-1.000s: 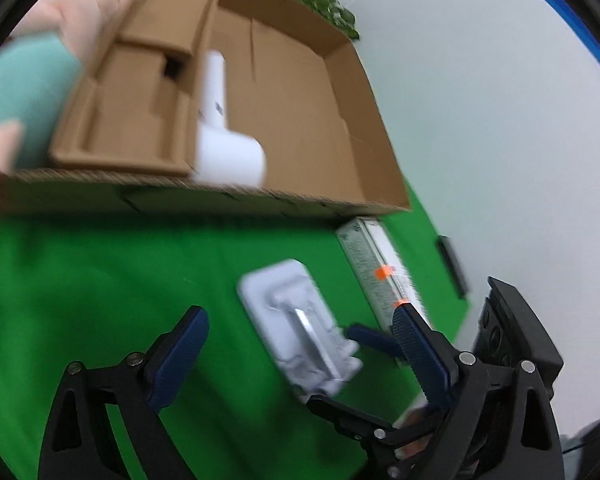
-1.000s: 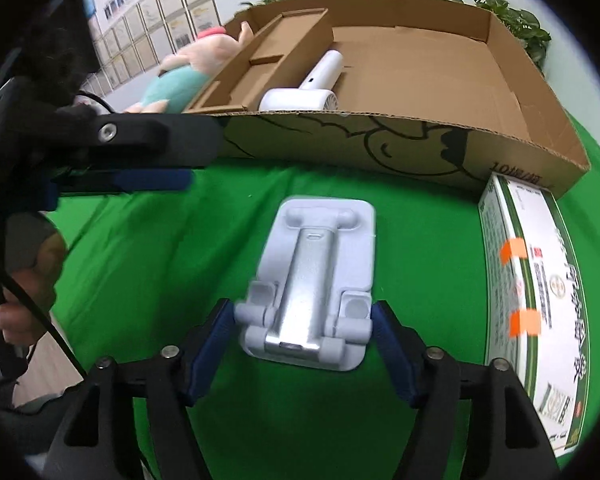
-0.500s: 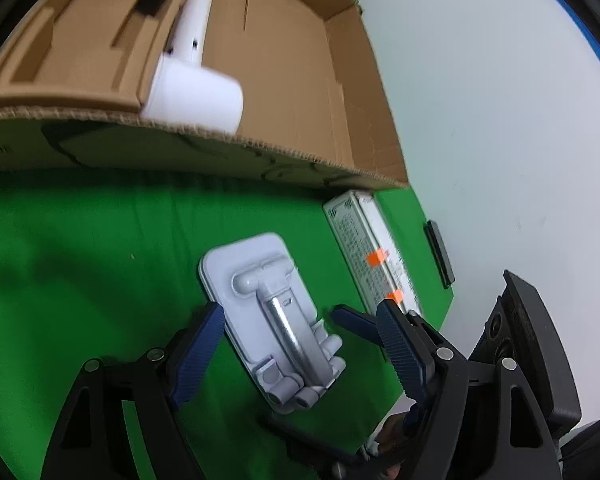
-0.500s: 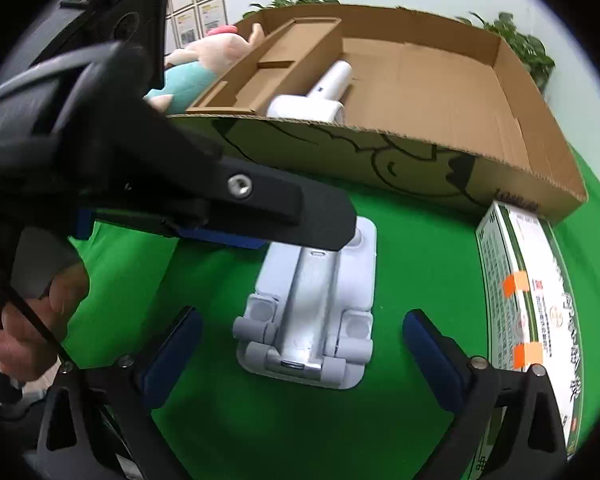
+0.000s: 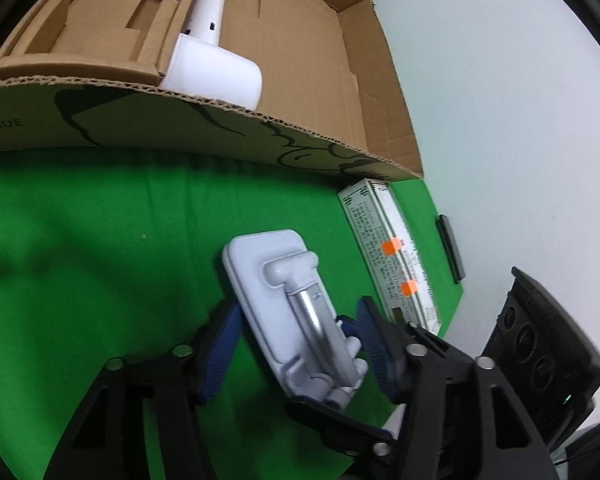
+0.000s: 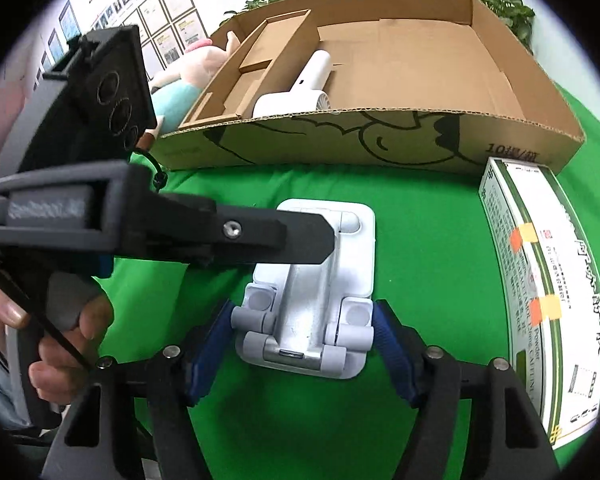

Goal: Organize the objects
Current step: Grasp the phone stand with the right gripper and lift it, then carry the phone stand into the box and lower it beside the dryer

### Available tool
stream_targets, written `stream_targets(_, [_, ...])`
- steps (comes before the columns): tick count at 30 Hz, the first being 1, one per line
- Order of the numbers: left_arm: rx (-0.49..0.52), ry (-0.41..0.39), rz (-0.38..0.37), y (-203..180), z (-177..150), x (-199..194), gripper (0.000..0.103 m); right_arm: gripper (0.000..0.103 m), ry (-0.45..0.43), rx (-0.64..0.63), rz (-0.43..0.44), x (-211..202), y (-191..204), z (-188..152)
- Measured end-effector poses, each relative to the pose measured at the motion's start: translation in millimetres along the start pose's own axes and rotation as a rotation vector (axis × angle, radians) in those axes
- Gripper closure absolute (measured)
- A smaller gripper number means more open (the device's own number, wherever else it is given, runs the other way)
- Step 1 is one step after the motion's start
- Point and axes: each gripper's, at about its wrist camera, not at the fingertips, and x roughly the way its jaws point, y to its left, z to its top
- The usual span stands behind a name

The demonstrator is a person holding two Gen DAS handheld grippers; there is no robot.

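Right wrist view: right gripper (image 6: 302, 340) clenched on the hinge end of the folding phone stand (image 6: 312, 280), blue pads flush against both side knuckles. Stand lying flat on the green surface (image 6: 420, 260), just short of the cardboard box (image 6: 380, 140) at 12 o'clock, with the medicine carton (image 6: 540, 280) at 3 o'clock. Left gripper (image 5: 298, 340) released, jaws spread around the same stand from 9 o'clock and also around one finger of the right gripper; hard to tell whether its near pad touches the stand.

Main risk, as judged: two grippers crowding one small thing. Closing the left now likely to pinch the right finger or lever the stand out of the grip. Gripped at the hinge only, so possibly unfolding or sagging on the lift. Low carry likely to catch the box's front wall. Drop too far toward 11 o'clock inside the box likely to land on the white hair dryer (image 6: 300, 92).
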Motion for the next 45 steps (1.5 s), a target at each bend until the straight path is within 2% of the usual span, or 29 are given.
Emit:
stream_targets(1, [-0.002,0.007,0.012,1,0,1,0.063,0.034,0.0,0.014,0.02,-1,-2,0])
stream_targets(8, [-0.001,-0.002,0.02,-4,-6,-7,0.068,0.035,-0.005,0.014,0.038,-1,2,0])
stream_targets(12, [-0.005,-0.015,0.012,-13,-3,-17,0.071,0.036,-0.045,0.016,0.042,-6,6,-2])
stream_targets(19, [0.089,-0.095,0.0,-49,12,-49,0.075,0.036,-0.169,-0.001,0.034,-26,14,23])
stream_targets(24, [0.171,-0.148,0.019,-75,26,-72,0.076,0.036,-0.241,0.006,0.042,-41,17,40])
stream_targets(31, [0.223,-0.208,0.023,-95,47,-98,0.076,0.036,-0.307,-0.027,0.049,-57,20,68])
stream_targets(45, [0.304,-0.254,0.04,-125,94,-106,0.077,0.037,-0.367,-0.021,0.035,-63,10,106])
